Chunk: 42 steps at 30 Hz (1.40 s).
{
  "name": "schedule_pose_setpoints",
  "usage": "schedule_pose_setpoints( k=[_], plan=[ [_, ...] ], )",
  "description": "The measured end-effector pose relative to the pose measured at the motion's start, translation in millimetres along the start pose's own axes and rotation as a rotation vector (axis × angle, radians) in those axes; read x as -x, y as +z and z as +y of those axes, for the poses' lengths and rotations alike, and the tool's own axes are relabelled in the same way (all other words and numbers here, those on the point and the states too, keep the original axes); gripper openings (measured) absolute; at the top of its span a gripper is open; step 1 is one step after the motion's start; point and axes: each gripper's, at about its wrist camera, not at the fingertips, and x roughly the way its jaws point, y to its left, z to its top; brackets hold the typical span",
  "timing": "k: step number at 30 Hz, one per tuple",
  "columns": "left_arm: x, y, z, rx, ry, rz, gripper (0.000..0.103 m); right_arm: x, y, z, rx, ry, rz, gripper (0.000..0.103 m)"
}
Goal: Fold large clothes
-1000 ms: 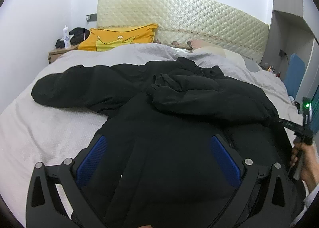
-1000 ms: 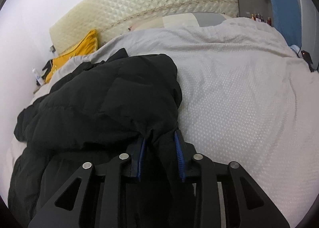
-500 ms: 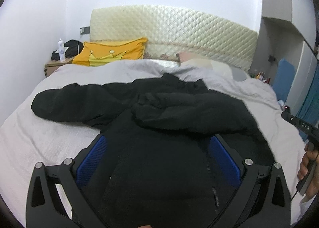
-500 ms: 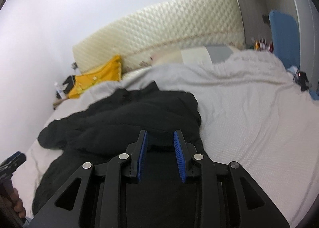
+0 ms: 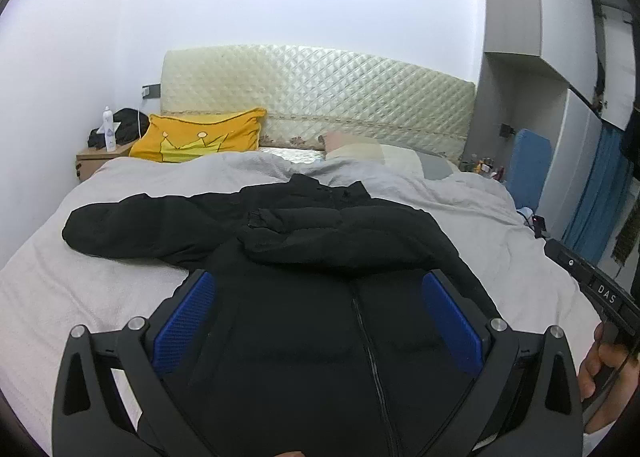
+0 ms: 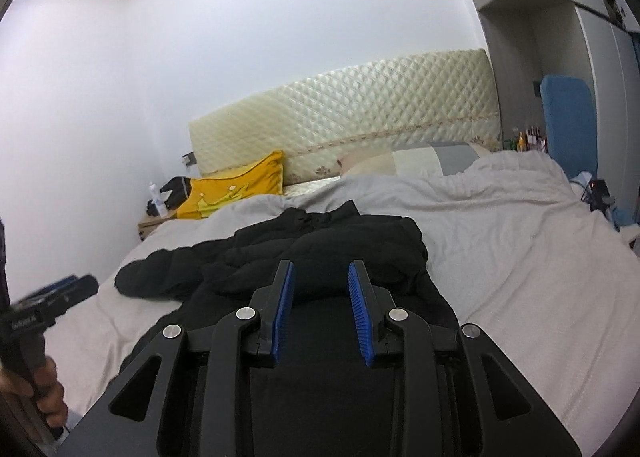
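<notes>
Puffer jacket (image 5: 320,257) has one sleeve folded in; your left tongs (image 5: 316,321) and right tongs (image 6: 320,293) gape empty, so fold the other sleeve (image 5: 132,225) next

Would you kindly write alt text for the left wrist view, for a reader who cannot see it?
A black puffer jacket lies zipper-up on a grey-covered bed, one sleeve folded across its chest, the other stretched out. The open left tool hovers over its lower half, gripping nothing. A yellow crown pillow leans against the quilted headboard.
</notes>
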Motion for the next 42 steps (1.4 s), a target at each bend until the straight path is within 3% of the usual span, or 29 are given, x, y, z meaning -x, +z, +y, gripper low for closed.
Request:
schedule_pose_setpoints(
  k=[11, 18, 24, 27, 29, 34, 35, 39, 42],
  plan=[
    [27, -12, -1, -0.003, -0.046, -0.063, 0.103, 39, -43, 18, 0.05, -0.017, -0.016, 0.026],
    [27, -12, 16, -0.008, -0.012, -0.091, 0.103, 37, -56, 18, 0.056, -0.027, -0.002, 0.026],
    [4, 10, 33, -0.077, 0.026, -0.027, 0.103, 39, -61, 15, 0.045, -0.02, -0.037, 0.026],
    [-7, 27, 46, -0.096, -0.005, 0.013, 0.103, 37, -62, 12, 0.032, -0.025, -0.039, 0.026],
    [-17, 43, 61, -0.073, -0.043, 0.038, 0.103, 37, -62, 10, 0.027, -0.027, -0.043, 0.026],
    [-45, 72, 106, 0.024, -0.049, 0.068, 0.103, 33, -67, 5, 0.001, -0.045, -0.041, 0.031],
    [-54, 79, 120, 0.031, -0.022, 0.066, 0.103, 33, -69, 5, -0.005, -0.038, -0.034, 0.035],
    [-96, 90, 161, -0.011, 0.125, 0.138, 0.103, 33, -74, 4, -0.012, -0.035, -0.02, 0.036],
    [-118, 91, 194, 0.012, 0.181, 0.173, 0.103, 34, -75, 4, -0.014, -0.052, -0.025, 0.046]
  ],
)
